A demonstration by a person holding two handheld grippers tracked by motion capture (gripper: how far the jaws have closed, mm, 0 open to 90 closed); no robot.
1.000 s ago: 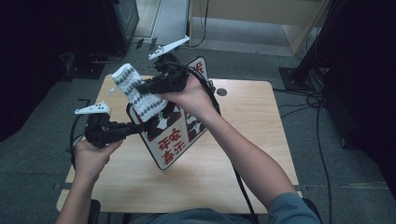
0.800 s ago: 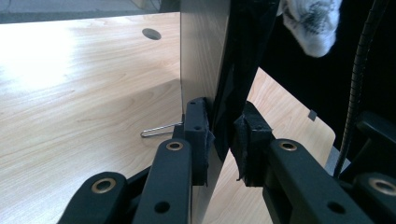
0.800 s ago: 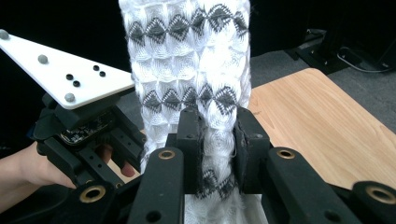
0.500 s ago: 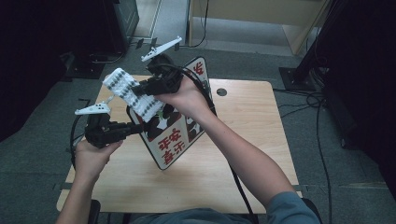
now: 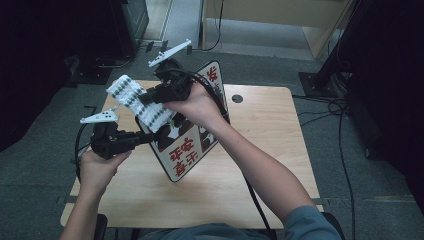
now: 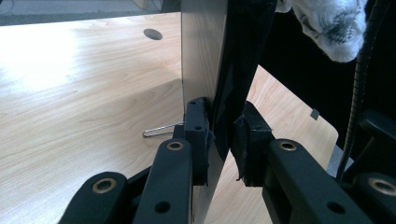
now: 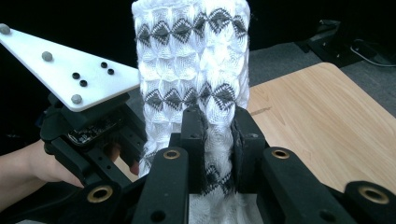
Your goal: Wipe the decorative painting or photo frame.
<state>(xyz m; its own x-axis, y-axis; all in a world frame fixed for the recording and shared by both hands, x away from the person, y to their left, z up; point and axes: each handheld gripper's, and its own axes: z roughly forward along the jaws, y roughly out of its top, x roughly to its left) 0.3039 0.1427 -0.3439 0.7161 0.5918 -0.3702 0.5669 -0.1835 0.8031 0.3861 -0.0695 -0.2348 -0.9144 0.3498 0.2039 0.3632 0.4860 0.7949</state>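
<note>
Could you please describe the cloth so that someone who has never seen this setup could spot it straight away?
Start at the wooden table and find the sign with red characters, held up on edge by the left gripper. Above its upper left edge, the right gripper pinches the cloth. It is the one soft thing here: white, puckered knit with rows of grey diamonds.

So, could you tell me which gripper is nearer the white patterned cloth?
Right. The right gripper is clamped on the cloth; the left gripper grips the sign board below it.
</note>
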